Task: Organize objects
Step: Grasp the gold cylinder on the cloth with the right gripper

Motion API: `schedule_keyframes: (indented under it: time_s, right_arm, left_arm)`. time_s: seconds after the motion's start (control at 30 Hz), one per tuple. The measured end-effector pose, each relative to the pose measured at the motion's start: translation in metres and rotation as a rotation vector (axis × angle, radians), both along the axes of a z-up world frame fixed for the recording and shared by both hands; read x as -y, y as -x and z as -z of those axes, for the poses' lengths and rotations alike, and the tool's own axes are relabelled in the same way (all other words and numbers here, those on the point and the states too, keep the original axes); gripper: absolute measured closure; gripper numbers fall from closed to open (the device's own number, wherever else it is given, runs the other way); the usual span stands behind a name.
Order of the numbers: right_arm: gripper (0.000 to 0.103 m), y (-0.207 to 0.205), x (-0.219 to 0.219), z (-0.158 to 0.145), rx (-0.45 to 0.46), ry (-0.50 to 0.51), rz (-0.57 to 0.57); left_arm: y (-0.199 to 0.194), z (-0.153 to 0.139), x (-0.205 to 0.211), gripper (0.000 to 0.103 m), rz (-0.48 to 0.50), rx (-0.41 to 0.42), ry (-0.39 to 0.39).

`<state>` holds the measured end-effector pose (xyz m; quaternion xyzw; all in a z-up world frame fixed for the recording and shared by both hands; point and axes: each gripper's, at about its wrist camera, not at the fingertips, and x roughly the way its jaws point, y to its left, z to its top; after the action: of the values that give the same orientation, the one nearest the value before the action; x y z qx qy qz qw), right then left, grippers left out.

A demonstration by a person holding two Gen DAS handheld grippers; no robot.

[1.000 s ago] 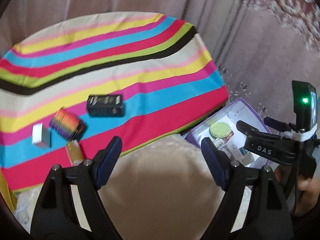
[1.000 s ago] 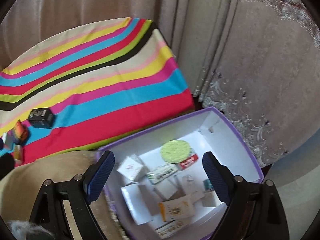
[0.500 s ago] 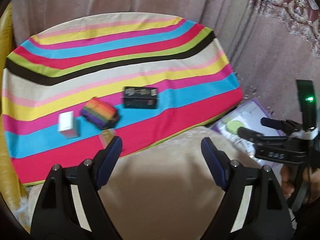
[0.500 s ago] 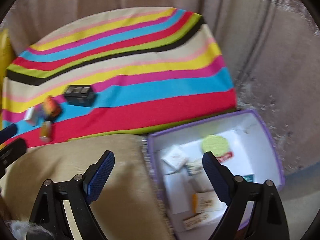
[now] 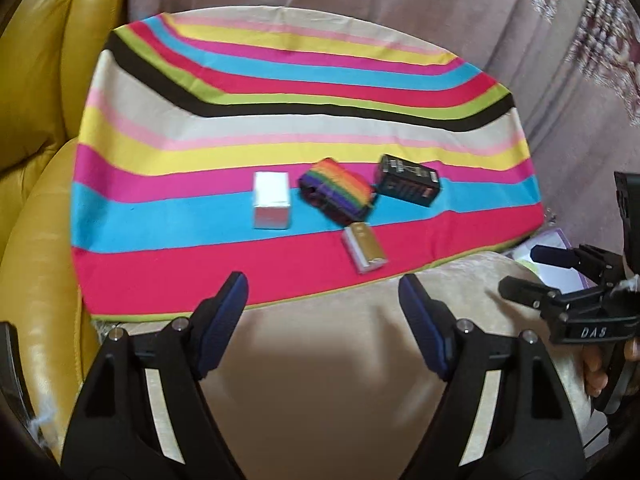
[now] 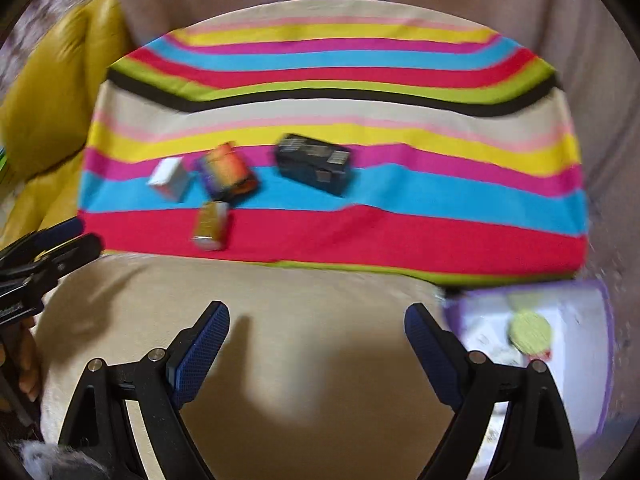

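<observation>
1. Four small things lie on the striped cloth (image 5: 280, 136): a white box (image 5: 271, 200), a rainbow-banded roll (image 5: 338, 192), a black box (image 5: 408, 180), a gold pack (image 5: 364, 247).
2. My left claw (image 5: 322, 294) has just narrowed slightly, nothing between; my right claw (image 6: 316, 322) is spread, empty.
3. The purple bin (image 6: 576, 304) has slid to the edge; a yellow armchair (image 5: 36, 160) has appeared.

The purple box (image 5: 558, 258) was mostly hidden behind the right gripper (image 5: 520, 272) at three o'clock in the left wrist view. In the right wrist view its contents (image 6: 528, 332) were blurred at four o'clock.
</observation>
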<state>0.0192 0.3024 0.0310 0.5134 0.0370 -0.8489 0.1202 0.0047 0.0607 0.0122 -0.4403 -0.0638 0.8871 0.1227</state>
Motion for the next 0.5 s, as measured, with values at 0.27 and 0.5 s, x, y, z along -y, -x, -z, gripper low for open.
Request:
schedule_keyframes:
  time_s: [0.27, 0.5]
  right_arm:
    - [0.022, 0.033, 0.062, 0.016, 0.057, -0.049, -0.183]
    - [0.032, 0.06, 0.087, 0.04, 0.148, -0.045, -0.229]
  left_arm:
    - [0.002, 0.008, 0.02, 0.023, -0.049, 0.014, -0.022]
    - [0.007, 0.022, 0.028, 0.023, -0.076, 0.057, -0.065]
